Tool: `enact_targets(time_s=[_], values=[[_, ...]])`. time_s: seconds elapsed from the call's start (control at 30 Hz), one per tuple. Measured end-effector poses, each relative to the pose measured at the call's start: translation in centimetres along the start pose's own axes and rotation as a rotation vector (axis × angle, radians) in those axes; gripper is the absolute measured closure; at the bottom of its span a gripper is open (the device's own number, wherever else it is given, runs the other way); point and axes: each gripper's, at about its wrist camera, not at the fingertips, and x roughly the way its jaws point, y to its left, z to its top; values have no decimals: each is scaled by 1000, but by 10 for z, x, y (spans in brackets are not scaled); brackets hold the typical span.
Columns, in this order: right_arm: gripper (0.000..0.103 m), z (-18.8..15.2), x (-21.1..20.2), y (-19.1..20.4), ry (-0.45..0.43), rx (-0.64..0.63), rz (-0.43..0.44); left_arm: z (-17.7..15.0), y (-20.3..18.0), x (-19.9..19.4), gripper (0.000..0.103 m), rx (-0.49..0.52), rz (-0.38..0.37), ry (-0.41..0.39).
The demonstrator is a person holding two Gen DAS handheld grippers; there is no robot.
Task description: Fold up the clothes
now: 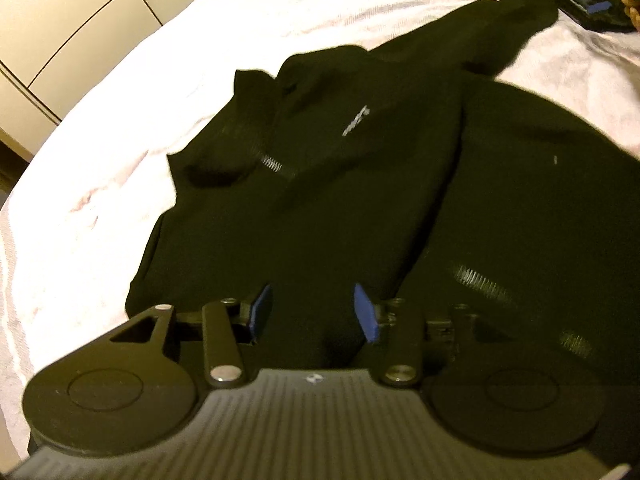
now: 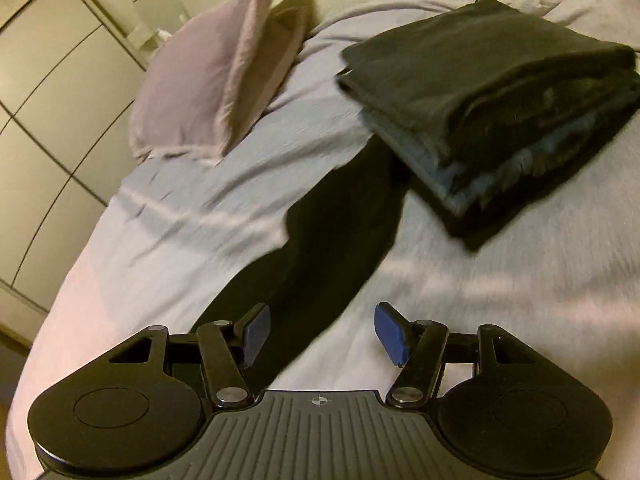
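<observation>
A black long-sleeved top point(image 1: 360, 200) lies spread on the white bed sheet point(image 1: 120, 140), with small white print on its front. My left gripper point(image 1: 313, 312) hovers open over the garment's near edge, its blue pads point(image 1: 366, 312) apart with nothing between them. One sleeve point(image 1: 520, 12) runs away to the far right, where the right gripper point(image 1: 592, 4) shows at the frame edge. In the right wrist view that black sleeve point(image 2: 336, 232) stretches forward from under my right gripper point(image 2: 323, 334), which is open just above it and the sheet point(image 2: 500, 300).
A stack of folded dark clothes point(image 2: 500, 92) sits on the bed beyond the sleeve's end. Two pillows point(image 2: 216, 76) lean at the head of the bed on the left. Cream wardrobe doors point(image 2: 36, 100) stand beside the bed.
</observation>
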Motion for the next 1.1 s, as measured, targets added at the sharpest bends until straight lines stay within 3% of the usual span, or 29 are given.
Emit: enact_targets(time_s=[0.2, 0.43, 0.53, 0.63, 0.77, 0.9, 0.93, 1.0, 1.1], values=[[41, 40, 75, -23, 28, -84, -48, 51, -45, 3, 61, 27, -5, 34], [40, 33, 113, -26, 40, -133, -122, 99, -81, 23, 57, 81, -37, 43], [40, 25, 115, -20, 6, -150, -156, 110, -83, 28, 57, 102, -38, 40], [40, 20, 115, -15, -13, -135, -136, 114, -82, 29, 56, 102, -40, 40], [41, 20, 123, -8, -28, -202, -138, 111, -81, 32, 56, 113, -42, 49], [42, 23, 124, -11, -31, -160, -135, 100, -77, 29, 55, 102, -36, 54], [48, 22, 122, -10, -35, -159, -125, 97, -76, 28, 55, 97, -34, 56], [92, 22, 112, -2, -47, -183, -89, 91, -75, 26, 55, 87, -31, 59], [99, 26, 88, 13, -62, -172, 16, 81, -73, 21, 55, 72, -26, 47]])
